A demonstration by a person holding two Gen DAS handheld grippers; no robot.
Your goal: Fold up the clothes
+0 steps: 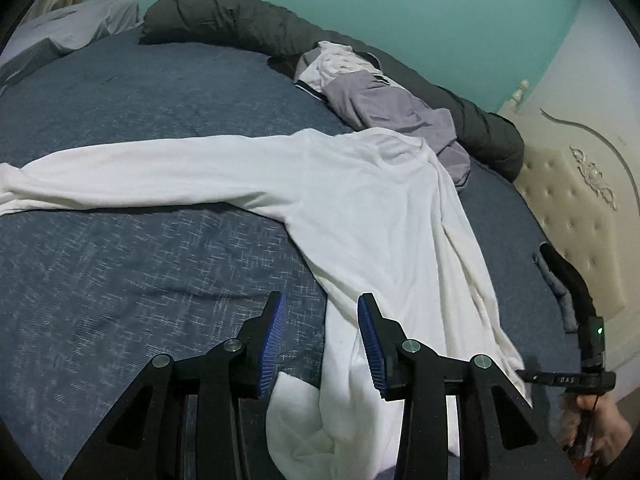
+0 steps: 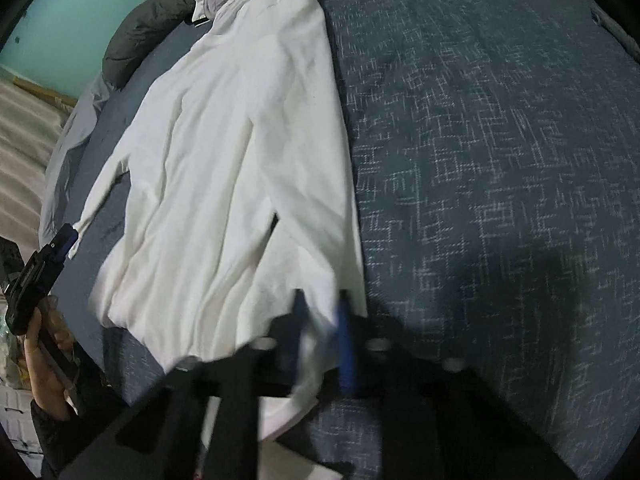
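Observation:
A white long-sleeved shirt point(image 1: 360, 208) lies spread on the blue patterned bedspread point(image 1: 140, 280), one sleeve stretched far to the left. In the left wrist view my left gripper point(image 1: 322, 300) stands open over the shirt's near end; the cloth runs under the gap and the blue pads point(image 1: 274, 340) do not press it. In the blurred right wrist view my right gripper point(image 2: 320, 300) is shut on a lower corner of the shirt point(image 2: 224, 152), white cloth bunched between its pads. A hand holds the left gripper point(image 2: 60, 240) at the shirt's left edge. The right gripper point(image 1: 528, 376) shows at the far right.
A rolled dark grey duvet point(image 1: 240, 16) runs along the bed's far side under a teal wall. A pile of grey and white clothes point(image 1: 372, 92) lies beside the shirt's collar. A cream tufted headboard point(image 1: 568, 200) stands at the right, a grey pillow point(image 1: 72, 28) at the far left.

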